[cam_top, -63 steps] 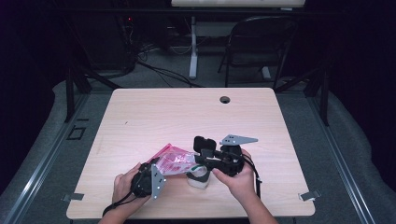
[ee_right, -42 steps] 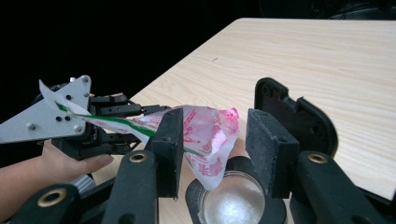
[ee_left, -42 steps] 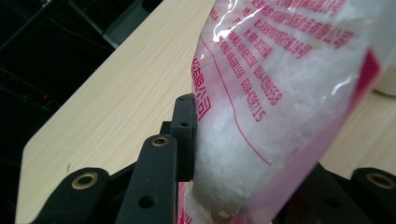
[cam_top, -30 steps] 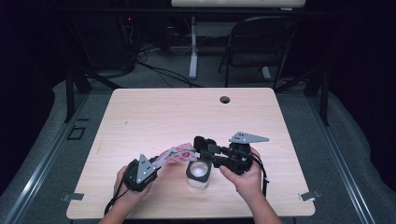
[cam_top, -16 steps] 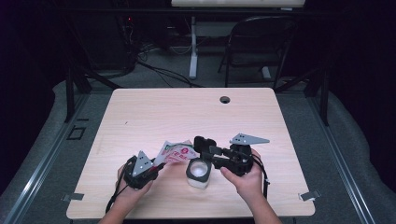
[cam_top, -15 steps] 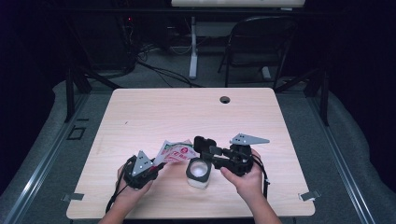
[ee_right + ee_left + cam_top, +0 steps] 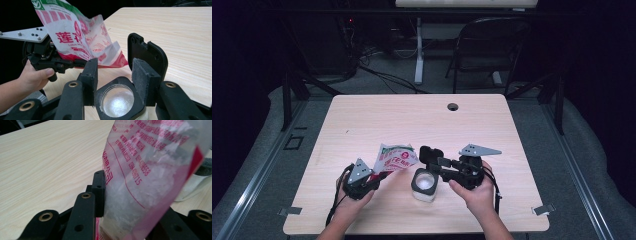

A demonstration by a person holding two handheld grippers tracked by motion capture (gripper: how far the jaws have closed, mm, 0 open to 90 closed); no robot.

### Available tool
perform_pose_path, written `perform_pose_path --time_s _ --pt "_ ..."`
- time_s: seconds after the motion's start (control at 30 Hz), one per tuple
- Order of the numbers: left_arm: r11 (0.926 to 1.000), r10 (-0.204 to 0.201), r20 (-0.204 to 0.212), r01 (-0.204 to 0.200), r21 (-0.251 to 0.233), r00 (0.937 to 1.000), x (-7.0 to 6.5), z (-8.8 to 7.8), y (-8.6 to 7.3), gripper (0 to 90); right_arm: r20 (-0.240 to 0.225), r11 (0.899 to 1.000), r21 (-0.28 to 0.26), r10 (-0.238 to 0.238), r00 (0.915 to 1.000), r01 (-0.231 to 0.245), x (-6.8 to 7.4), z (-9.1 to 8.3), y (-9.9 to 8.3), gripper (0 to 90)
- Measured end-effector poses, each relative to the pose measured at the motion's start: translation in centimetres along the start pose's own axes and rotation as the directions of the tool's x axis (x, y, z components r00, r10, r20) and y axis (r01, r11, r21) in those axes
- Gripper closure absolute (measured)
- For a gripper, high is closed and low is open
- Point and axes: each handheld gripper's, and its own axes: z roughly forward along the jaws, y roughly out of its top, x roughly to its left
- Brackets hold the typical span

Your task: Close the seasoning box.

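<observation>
My left gripper [image 7: 374, 176] is shut on the lower end of a clear bag with pink and green print [image 7: 394, 157], which holds white granules [image 7: 140, 192]. The bag stands tilted up, its top leaning toward a small white jar [image 7: 424, 185]. The jar has a black square collar, and its flip lid [image 7: 431, 154] stands open. My right gripper [image 7: 434, 172] is shut on the collar [image 7: 117, 102], one pad [image 7: 90, 80] on each side, with white contents showing inside. In the right gripper view the bag [image 7: 82, 37] hangs just above and behind the jar.
The wooden table [image 7: 412, 120] has a round cable hole [image 7: 453, 106] at its far edge. A black chair [image 7: 492, 45] and cables stand on the floor beyond. Metal clips [image 7: 542, 209] sit at the table's near corners.
The left gripper has lifted the bag off the table and tipped it more upright, toward the jar. The right gripper and the jar have kept still.
</observation>
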Motion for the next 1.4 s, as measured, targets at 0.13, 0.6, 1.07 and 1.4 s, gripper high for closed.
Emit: perform_pose_path --time_s 0.13,0.6,1.07,1.4 --pt "0.9999 -0.016 -0.01 0.016 -0.005 0.9998 0.3 -0.1 0.0 72.9 0.003 1.0 0.002 -0.002 1.0 0.002 0.0 0.0 -0.1 56.2" --pt "0.9977 -0.067 -0.043 0.066 -0.017 0.9969 1.3 -0.4 -0.2 72.9 0.007 1.0 0.003 0.002 1.0 -0.002 -0.1 0.0 -0.2 56.3" --pt "0.9827 -0.181 -0.138 0.174 -0.064 0.9736 4.7 -2.7 -1.1 72.9 -0.005 1.0 0.012 0.003 1.0 -0.003 0.0 0.5 -0.1 56.2" --pt "0.9548 -0.295 -0.197 0.282 -0.094 0.9348 7.1 -4.1 -2.7 72.9 -0.015 1.0 0.018 0.002 0.9999 -0.001 0.1 1.0 0.0 56.2"
